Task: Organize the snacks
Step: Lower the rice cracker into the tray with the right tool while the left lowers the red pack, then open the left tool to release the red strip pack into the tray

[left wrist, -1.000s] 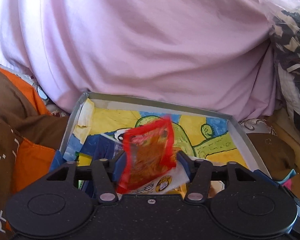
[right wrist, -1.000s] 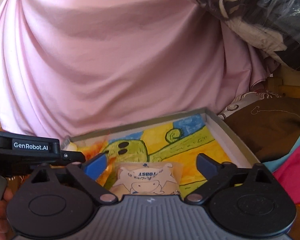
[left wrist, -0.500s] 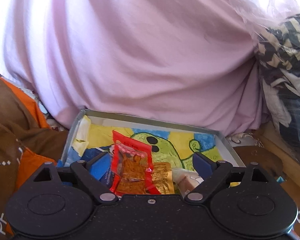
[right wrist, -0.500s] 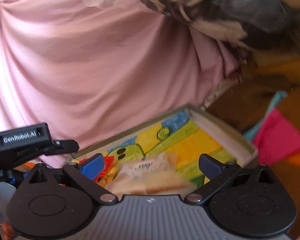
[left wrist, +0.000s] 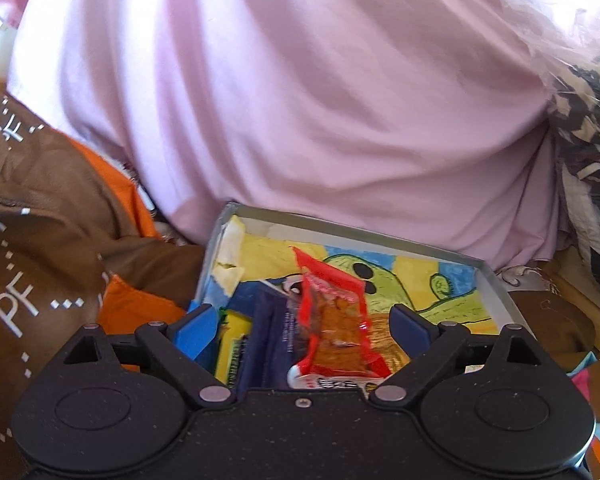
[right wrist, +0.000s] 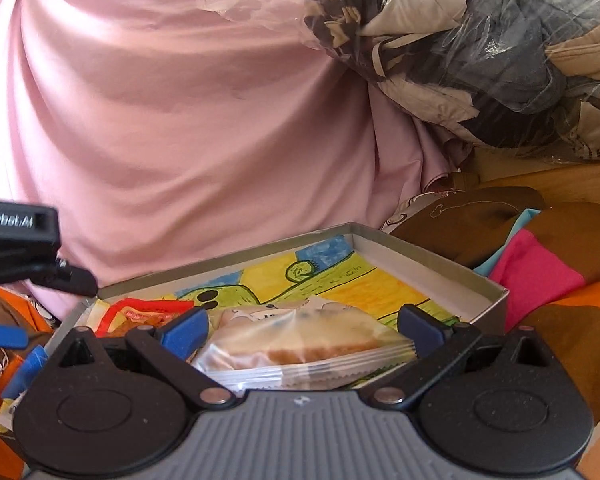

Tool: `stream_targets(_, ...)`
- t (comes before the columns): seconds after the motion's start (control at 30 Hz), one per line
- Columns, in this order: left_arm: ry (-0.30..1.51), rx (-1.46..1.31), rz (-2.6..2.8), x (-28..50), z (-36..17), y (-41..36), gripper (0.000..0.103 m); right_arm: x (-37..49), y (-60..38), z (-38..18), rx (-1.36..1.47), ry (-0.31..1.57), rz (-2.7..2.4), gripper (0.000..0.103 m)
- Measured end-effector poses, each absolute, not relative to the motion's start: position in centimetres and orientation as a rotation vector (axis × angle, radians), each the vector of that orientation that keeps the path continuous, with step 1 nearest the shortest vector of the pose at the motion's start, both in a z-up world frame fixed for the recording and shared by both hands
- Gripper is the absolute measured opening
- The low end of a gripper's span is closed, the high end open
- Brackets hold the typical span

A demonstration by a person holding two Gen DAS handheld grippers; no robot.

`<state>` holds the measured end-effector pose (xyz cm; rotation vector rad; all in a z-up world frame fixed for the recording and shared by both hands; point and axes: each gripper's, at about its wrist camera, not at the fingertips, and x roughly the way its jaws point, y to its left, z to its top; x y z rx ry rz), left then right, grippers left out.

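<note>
A shallow grey box [left wrist: 342, 229] lined with a yellow and green cartoon drawing lies on the bed. In the left wrist view a red snack packet [left wrist: 332, 316] rests in the box on a dark blue packet [left wrist: 266, 340], with a yellow packet [left wrist: 230, 344] beside it. My left gripper [left wrist: 303, 326] hovers open above them and holds nothing. In the right wrist view a clear toast packet [right wrist: 300, 344] lies in the box [right wrist: 432, 268] between the spread fingers of my open right gripper [right wrist: 302, 328]. The red packet [right wrist: 136, 312] shows at its left.
A large pink-covered bundle [left wrist: 300, 100] rises right behind the box. Brown and orange bedding [left wrist: 40, 240] lies to the left, brown and pink bedding [right wrist: 540, 264] to the right. A plastic bag of patterned fabric [right wrist: 480, 48] sits at the upper right. The left gripper's body [right wrist: 20, 248] shows in the right wrist view.
My left gripper opened and let go of the red packet, which now lies in the box. The toast packet now lies nearer to my right gripper's fingers, edge-on.
</note>
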<state>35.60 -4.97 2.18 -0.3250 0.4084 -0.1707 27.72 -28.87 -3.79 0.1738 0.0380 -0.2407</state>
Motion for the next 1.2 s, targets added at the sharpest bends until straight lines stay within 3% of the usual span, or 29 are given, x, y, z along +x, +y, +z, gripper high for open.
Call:
stream_targets(0.43, 0.372, -0.338, -0.177, 35.6, 3.6, -5.0, 0.094, 24.9, -32.0, 1.6, 0.317, -0.182, -0.316, 0.103)
stream_targets(0.63, 0.368, -0.332, -0.153, 36.3, 3.9, -4.7, 0.094, 28.8, -34.2, 6.5, 0.446, -0.283, -0.338, 0.103)
stream_targets(0.9, 0.385, -0.327, -0.108, 36.9, 4.3, -3.5, 0.098, 35.9, -33.0, 7.7, 0.370, -0.168, -0.302, 0.103)
stream_targets(1.2, 0.372, -0.322, -0.088, 34.9, 5.9, -3.8, 0.102, 31.8, -32.5, 8.1, 0.348, -0.151, -0.194, 0.103)
